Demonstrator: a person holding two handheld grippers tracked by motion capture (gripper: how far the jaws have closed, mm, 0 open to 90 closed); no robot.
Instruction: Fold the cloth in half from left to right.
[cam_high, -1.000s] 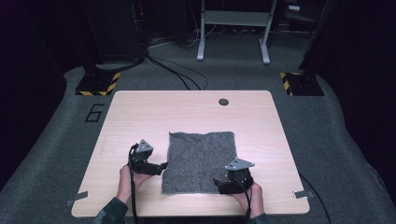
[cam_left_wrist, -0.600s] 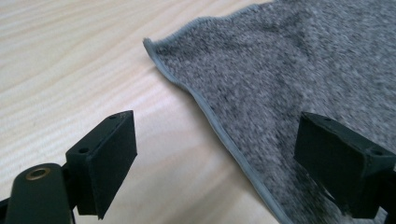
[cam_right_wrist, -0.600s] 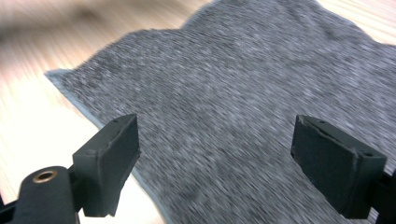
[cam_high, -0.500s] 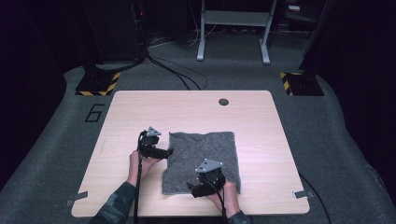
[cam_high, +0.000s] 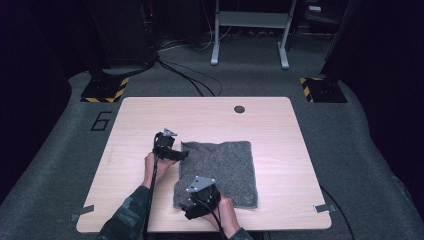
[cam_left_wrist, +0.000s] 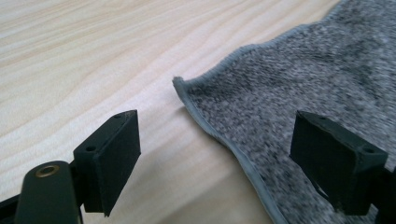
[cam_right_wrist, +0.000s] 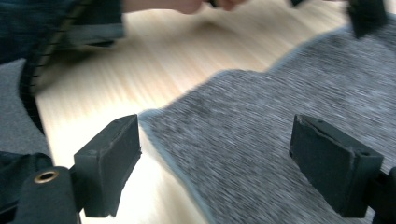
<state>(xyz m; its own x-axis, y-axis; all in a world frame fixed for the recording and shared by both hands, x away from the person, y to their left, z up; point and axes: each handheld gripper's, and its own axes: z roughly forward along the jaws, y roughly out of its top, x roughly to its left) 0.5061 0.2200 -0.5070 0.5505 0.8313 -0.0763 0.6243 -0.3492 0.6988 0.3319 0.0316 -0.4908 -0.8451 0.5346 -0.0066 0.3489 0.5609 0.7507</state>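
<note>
The cloth (cam_high: 216, 172) lies flat on the desk (cam_high: 280, 130), a grey, roughly square piece in the near middle, its left edge running from near to far and slightly wavy. Nearest the person, the right gripper (cam_high: 192, 206) sits at the near left corner, angled leftward across the cloth; in the right gripper view its jaws stand spread wide, with the near left corner (cam_right_wrist: 152, 114) lying between them and a little ahead, one jaw over bare wood and the other over the grey pile. That view is blurred by motion, so I cannot tell whether the jaws touch the fabric. Farther along the same edge, the left gripper (cam_high: 181, 154) points rightward at the far left corner; in the left gripper view its jaws are likewise spread, and the curled corner tip (cam_left_wrist: 179, 83) rises slightly off the wood just ahead of them, the hemmed edge running back toward the jaw on the right. Each gripper is thus nearer its own corner, and both corners sit on the cloth's left side, so the coming pinch looks set for that edge.
</note>
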